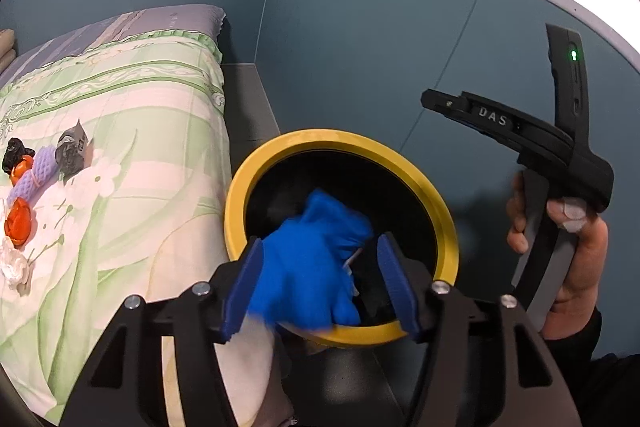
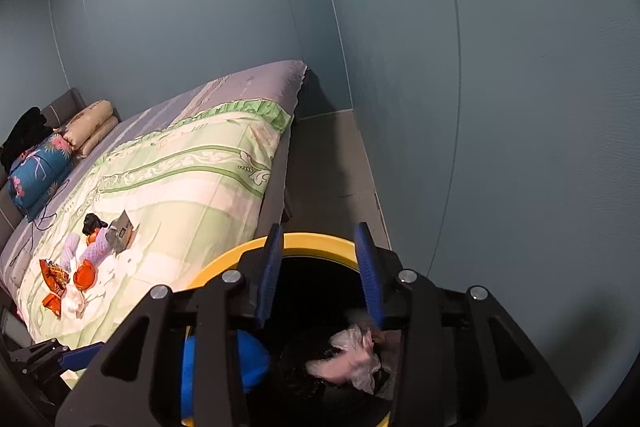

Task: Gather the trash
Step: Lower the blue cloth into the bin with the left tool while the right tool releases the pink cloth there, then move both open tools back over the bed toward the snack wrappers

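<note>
Your left gripper is over the near rim of the yellow-rimmed bin, fingers spread wide. A crumpled blue glove lies between the blue pads; it is blurred, it seems to touch the left pad, and a clear gap separates it from the right one. Whether it is resting or falling, you cannot tell.

Your right gripper points down into the same bin, jaws apart and gripping nothing. Below its fingers, inside the dark interior, sits a crumpled pinkish-white plastic bag. The blue glove shows again at lower left, behind the gripper frame.

In the left wrist view, your right hand holds the right gripper's handle beside the bin, against the blue wall.

More trash remains on the bed, well apart from the bin: a black scrap, a grey crumpled carton, lilac foam netting, orange peel pieces, a red-orange wrapper and white tissue. Folded bedding sits at the far end.
</note>
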Action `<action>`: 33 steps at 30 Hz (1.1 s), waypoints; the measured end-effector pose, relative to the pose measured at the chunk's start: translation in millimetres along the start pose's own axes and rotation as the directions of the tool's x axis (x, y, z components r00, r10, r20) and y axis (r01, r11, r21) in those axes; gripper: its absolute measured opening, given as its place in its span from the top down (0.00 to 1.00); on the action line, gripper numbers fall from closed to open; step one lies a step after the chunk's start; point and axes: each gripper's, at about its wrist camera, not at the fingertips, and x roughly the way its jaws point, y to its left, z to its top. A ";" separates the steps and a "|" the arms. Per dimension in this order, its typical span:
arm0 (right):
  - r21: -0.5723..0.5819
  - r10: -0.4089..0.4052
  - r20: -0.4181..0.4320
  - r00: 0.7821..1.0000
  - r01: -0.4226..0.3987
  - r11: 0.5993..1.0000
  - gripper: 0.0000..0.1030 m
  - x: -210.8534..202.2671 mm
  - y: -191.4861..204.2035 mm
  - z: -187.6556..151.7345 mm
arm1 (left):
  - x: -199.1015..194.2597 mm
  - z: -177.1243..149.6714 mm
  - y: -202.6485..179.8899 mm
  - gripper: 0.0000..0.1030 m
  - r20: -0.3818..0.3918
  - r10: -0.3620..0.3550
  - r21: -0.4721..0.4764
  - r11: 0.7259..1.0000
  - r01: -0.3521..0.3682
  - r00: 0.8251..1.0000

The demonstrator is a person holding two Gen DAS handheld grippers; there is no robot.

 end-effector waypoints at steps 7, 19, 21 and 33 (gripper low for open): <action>0.012 0.021 0.011 1.000 -0.021 1.000 0.51 -1.1 0.0 -0.3 | -8.5 2.0 14.7 0.34 0.022 0.038 -0.031 0.999 -0.037 0.999; -0.037 0.101 0.039 0.994 -0.100 0.994 0.37 -7.6 33.3 10.9 | -57.2 9.0 67.4 0.27 0.126 0.174 -0.114 0.981 -0.160 0.977; -0.056 0.125 0.041 0.991 -0.122 0.991 0.35 -8.3 46.2 14.0 | -68.7 7.8 80.1 0.26 0.143 0.209 -0.133 0.973 -0.191 0.967; -0.171 0.271 0.041 0.962 -0.260 0.950 0.24 -14.8 132.2 24.1 | -133.5 -5.6 143.4 0.19 0.192 0.369 -0.243 0.916 -0.320 0.909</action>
